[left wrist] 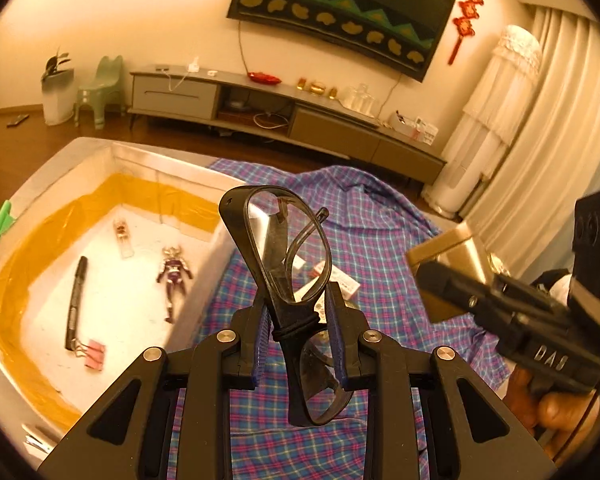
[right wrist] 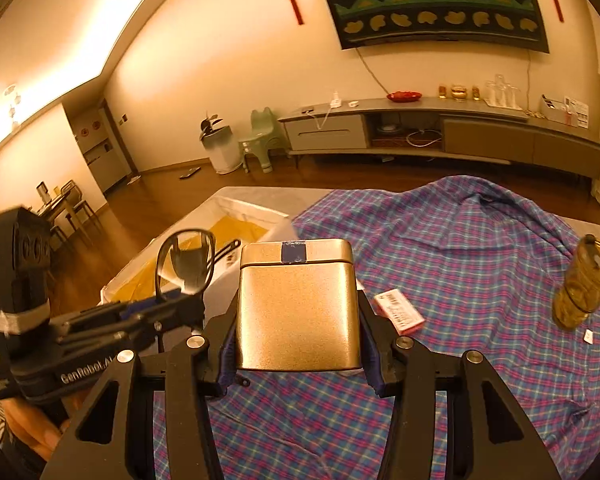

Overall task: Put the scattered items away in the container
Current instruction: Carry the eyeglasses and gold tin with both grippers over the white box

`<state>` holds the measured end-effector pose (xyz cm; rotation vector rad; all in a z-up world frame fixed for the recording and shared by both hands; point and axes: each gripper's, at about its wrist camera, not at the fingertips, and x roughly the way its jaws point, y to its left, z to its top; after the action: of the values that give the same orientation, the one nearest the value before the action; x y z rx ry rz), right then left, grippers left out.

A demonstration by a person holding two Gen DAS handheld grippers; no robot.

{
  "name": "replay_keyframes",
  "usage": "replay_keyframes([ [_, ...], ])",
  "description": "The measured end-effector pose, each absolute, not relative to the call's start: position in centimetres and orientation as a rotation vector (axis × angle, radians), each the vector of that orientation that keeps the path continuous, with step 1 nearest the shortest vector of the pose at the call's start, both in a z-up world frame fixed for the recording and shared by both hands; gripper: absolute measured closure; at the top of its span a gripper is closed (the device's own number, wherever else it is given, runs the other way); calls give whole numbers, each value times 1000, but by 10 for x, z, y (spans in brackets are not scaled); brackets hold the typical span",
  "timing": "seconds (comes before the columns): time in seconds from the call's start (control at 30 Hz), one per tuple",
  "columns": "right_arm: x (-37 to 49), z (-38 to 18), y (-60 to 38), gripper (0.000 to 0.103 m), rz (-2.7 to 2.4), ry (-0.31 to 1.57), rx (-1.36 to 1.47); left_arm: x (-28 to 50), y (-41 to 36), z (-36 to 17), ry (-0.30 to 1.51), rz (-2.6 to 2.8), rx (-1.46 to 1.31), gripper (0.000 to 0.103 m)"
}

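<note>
My left gripper [left wrist: 298, 320] is shut on a pair of black-framed glasses [left wrist: 284, 248], gripped at the bridge and held upright above the plaid cloth [left wrist: 380, 248], just right of the white container [left wrist: 216, 264]. The same glasses [right wrist: 184, 260] show in the right wrist view, near the container [right wrist: 148, 276]. My right gripper [right wrist: 298, 344] is shut on a gold tin [right wrist: 298, 308] with a blue tape strip on its lid, lifted over the cloth; the gold tin [left wrist: 444, 260] appears at the right of the left wrist view. Inside the container lie a black marker [left wrist: 76, 300], a toy figure [left wrist: 174, 276], a pink binder clip [left wrist: 94, 354] and a small clear vial [left wrist: 123, 238].
On the plaid cloth [right wrist: 480, 264] a pink-and-white small box [right wrist: 400, 312] lies beside the tin, and an amber glass jar [right wrist: 584, 284] stands at the right. Yellow tape [left wrist: 32, 264] lines the container's inner walls. A low TV cabinet [right wrist: 440, 128] and wooden floor lie beyond.
</note>
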<state>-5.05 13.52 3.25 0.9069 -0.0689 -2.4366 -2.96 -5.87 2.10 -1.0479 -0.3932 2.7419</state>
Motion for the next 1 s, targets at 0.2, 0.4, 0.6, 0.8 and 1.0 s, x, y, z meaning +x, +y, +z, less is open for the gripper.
replay_keyframes([
  [0.2, -36, 31, 106, 52, -2410, -28, 891, -23, -86, 24, -419, 2779, -1039, 77],
  [0.4, -15, 39, 80, 52, -2425, 31, 830, -17, -117, 21, -465, 2798, -1064, 77],
  [0.6, -6, 42, 58, 52, -2414, 49, 832, -14, -142, 25, -517, 2803, -1052, 77],
  [0.8, 1, 55, 30, 52, -2374, 74, 841, -13, -165, 26, -606, 2808, -1050, 77],
  [1.0, 5, 73, 0, 52, -2343, 110, 837, -8, -187, 28, -699, 2820, -1041, 77],
])
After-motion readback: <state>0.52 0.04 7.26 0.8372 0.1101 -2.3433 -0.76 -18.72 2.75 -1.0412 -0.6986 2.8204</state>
